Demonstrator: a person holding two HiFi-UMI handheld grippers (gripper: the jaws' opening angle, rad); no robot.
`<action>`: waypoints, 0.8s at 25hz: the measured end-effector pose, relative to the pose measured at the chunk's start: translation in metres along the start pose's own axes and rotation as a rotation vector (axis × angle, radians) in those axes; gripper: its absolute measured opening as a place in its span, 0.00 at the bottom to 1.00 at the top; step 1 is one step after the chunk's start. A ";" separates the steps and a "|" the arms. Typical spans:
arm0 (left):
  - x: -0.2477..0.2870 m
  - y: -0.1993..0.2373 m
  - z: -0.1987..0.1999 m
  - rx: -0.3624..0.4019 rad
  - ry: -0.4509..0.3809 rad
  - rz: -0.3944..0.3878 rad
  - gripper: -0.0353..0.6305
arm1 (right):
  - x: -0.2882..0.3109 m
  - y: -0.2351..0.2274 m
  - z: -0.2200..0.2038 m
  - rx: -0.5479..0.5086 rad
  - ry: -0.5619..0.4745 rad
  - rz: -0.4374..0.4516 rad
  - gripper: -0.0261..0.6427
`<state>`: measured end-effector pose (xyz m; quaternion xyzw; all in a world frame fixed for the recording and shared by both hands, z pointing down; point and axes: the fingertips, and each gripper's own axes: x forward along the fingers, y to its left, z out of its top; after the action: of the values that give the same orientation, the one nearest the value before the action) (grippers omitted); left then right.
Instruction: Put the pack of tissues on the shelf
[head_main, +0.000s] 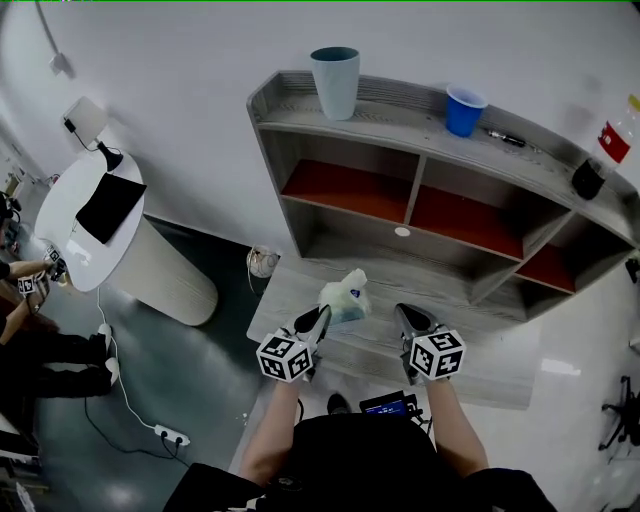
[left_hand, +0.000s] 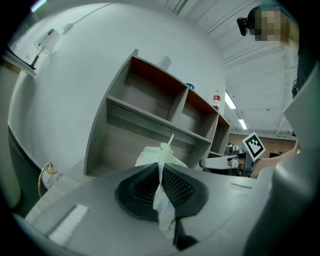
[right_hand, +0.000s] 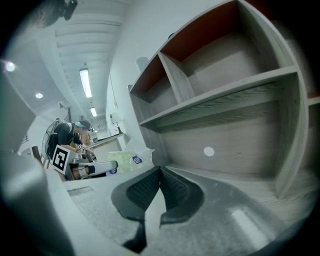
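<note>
A tall grey-blue cup (head_main: 335, 82) stands left of a blue cup (head_main: 465, 110); beside that lies perhaps a pen (head_main: 505, 137).

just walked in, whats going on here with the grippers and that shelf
A person stands at a grey shelf unit with a gripper in each hand. The left gripper is shut on the plastic wrapper of a pack of tissues, which is at the unit's low front ledge and not yet in any compartment. The right gripper is shut with nothing between its jaws, off to the pack's right.
</note>
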<state>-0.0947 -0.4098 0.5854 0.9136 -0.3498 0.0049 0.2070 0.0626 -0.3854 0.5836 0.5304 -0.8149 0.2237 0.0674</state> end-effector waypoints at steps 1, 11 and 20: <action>0.002 0.005 0.003 0.004 0.001 -0.010 0.06 | 0.004 0.000 0.001 0.002 -0.004 -0.009 0.04; 0.014 0.030 0.011 -0.005 0.006 -0.069 0.06 | 0.029 0.011 0.005 0.007 -0.005 -0.044 0.04; 0.019 0.022 0.009 -0.023 0.004 -0.052 0.06 | 0.034 0.008 0.013 -0.017 0.023 -0.006 0.04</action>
<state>-0.0959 -0.4398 0.5888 0.9199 -0.3257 -0.0027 0.2184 0.0431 -0.4166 0.5812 0.5298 -0.8143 0.2226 0.0819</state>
